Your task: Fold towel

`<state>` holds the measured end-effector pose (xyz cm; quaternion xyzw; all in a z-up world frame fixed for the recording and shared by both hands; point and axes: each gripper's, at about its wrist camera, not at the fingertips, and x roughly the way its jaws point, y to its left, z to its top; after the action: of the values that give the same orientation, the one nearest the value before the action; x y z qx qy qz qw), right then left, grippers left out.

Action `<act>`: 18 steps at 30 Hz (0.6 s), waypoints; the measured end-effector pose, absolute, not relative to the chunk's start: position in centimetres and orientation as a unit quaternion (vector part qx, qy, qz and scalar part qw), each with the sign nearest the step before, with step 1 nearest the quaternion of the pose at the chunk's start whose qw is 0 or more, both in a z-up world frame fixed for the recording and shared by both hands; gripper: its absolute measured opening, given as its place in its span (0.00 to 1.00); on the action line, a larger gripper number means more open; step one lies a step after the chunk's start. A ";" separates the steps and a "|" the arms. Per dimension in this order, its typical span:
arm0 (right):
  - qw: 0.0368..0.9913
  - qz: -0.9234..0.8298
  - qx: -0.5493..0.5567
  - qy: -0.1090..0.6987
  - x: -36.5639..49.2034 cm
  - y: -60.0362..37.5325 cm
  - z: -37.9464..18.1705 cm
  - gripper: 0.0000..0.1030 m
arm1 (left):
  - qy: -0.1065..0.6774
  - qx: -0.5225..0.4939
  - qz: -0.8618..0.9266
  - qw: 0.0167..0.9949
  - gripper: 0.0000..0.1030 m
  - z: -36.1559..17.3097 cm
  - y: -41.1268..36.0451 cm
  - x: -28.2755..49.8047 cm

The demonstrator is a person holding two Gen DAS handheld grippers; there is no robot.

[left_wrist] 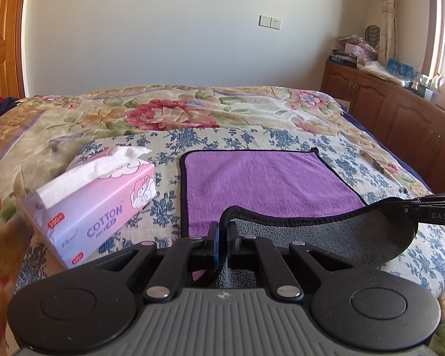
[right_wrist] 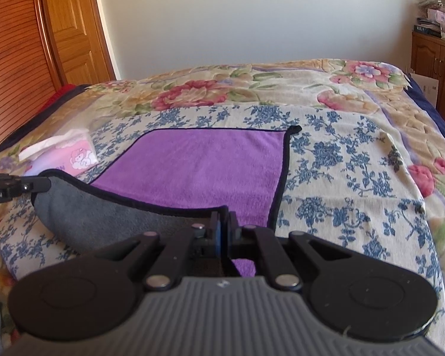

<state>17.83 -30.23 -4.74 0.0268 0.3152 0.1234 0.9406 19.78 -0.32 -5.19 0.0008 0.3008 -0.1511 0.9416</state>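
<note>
Both my left gripper (left_wrist: 221, 231) and right gripper (right_wrist: 222, 222) sit clamped on the near hem of the purple, black-edged microfibre towel (left_wrist: 267, 181); its far hem lies straight ahead of each, equally distant.

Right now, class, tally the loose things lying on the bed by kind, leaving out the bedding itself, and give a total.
Towels: 1, the purple towel with a grey underside, its near edge pinched and lifted by the left gripper and right gripper.
Tissue boxes: 1, the pink tissue box beside the towel.
Total: 2
</note>
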 end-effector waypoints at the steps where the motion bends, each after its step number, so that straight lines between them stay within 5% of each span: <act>1: 0.941 0.124 0.025 0.314 18.0 -30.2 -4.8 0.05 | 0.300 0.001 -0.151 0.942 0.05 -5.2 -0.4 20.0; 18: 0.945 0.131 0.010 0.299 19.8 -30.0 -4.3 0.05 | 0.294 0.010 -0.155 0.943 0.05 -4.9 -1.1 22.0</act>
<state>19.85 -29.97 -4.30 0.0103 0.2992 0.1309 0.9451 22.04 -1.09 -4.90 0.0098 0.2943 -0.1553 0.9429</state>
